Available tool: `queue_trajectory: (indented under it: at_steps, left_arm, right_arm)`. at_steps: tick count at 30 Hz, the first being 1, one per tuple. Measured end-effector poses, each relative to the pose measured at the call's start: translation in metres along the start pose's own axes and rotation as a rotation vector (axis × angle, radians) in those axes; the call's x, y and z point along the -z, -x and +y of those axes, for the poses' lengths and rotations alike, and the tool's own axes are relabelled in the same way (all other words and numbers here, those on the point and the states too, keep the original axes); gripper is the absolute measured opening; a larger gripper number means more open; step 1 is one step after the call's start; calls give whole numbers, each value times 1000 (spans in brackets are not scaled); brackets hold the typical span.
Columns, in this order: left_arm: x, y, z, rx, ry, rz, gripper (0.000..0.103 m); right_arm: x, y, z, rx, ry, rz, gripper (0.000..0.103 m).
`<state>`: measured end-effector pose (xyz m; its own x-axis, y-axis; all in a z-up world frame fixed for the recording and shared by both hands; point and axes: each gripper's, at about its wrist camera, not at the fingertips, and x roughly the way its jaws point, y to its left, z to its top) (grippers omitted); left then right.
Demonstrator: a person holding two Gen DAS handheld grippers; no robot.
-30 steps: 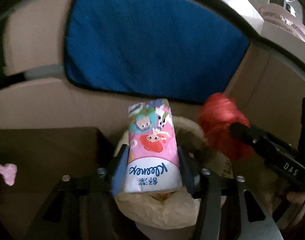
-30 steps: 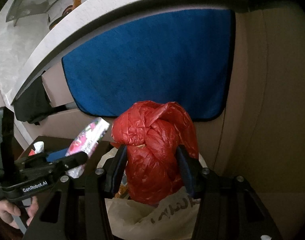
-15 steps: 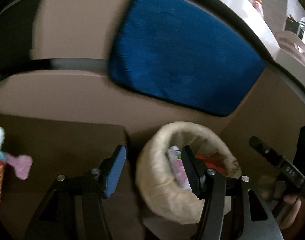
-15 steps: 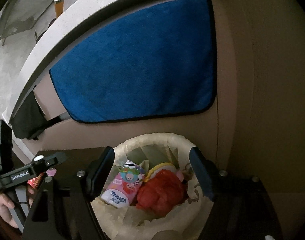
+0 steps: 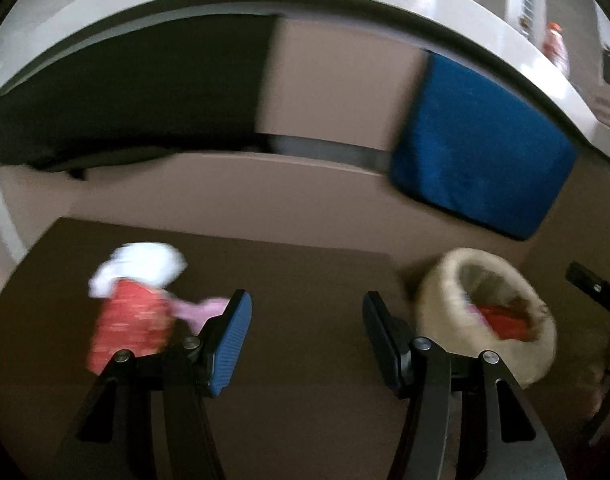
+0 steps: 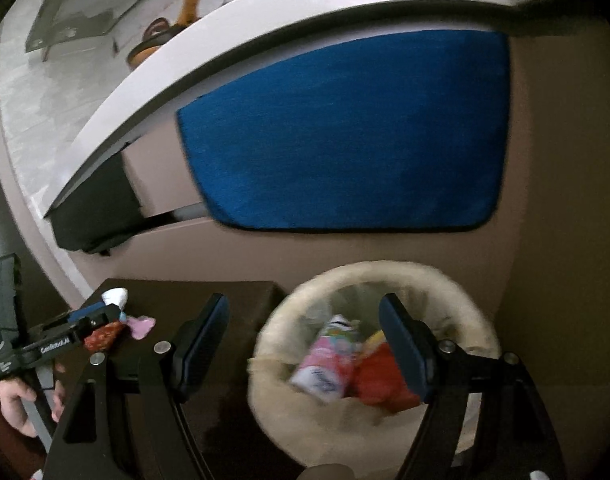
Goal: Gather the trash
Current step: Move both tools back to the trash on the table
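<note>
My right gripper (image 6: 305,344) hangs over the bin (image 6: 273,392), fingers wide apart and empty. The tissue pack (image 6: 325,364) and red bag (image 6: 379,380) lie inside. My left gripper (image 5: 305,340), fingers apart, faces the tabletop (image 5: 305,280); red wrapper (image 5: 129,328) at nine o'clock.

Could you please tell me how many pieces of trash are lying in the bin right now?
2 visible: a pink tissue pack on the left and a red plastic bag beside it in the bin; others may be hidden.
</note>
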<state>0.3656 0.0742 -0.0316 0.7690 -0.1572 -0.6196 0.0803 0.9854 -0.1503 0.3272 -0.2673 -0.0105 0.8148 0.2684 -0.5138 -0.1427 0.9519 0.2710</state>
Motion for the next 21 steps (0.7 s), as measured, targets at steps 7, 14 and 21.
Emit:
queue_trajectory:
  at_steps: [7,14,21]
  left_arm:
    - [6,2,90,-140,114,26,59]
    - [23,-35,123,-141,138,166,59]
    - [34,-30,148,-30,239,187,57]
  right_arm:
    - [9,-23,48,-75,58,50,75]
    - [16,-46,81,-130,80,104,75]
    - [27,-64,115,-142,164,169,75]
